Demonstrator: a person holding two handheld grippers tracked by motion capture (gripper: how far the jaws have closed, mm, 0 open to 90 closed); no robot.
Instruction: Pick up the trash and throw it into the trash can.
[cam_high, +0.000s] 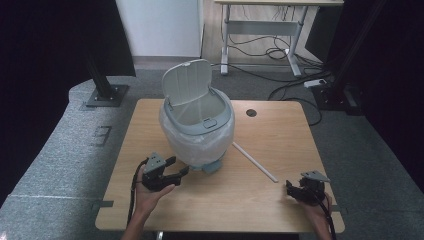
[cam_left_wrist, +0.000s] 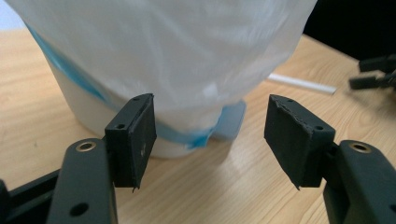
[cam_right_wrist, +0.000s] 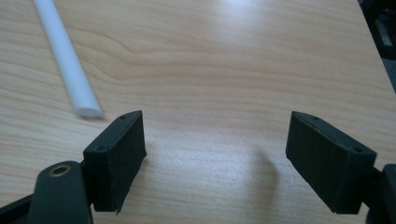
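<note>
On the wooden desk (cam_high: 280, 145) stood a bin (cam_high: 198, 131), near the middle and toward the far side, its lid (cam_high: 186, 82) swung up and tilted back. A white bag (cam_left_wrist: 187, 56) lined the bin and hung down over its outer wall; a blue edge showed beneath the bag near the base. At the bin's base a small pedal (cam_high: 212, 166) projected toward the person.

The left tool (cam_high: 182, 172), held in the left hand (cam_high: 152, 192), lay just beside the bin's lower front, its jaws wide apart and empty; in the left gripper view the jaws framed the bag and the bin's foot without touching them.

A white rod (cam_high: 254, 161) lay flat on the desk to the right of the bin, running diagonally toward the near right.

The right tool (cam_high: 291, 189), held in the right hand (cam_high: 316, 207) near the desk's right front corner, was also wide open and empty. In the right gripper view, the near end of the rod (cam_right_wrist: 70, 65) lay just beyond the left-hand jaw, apart from it.
</note>
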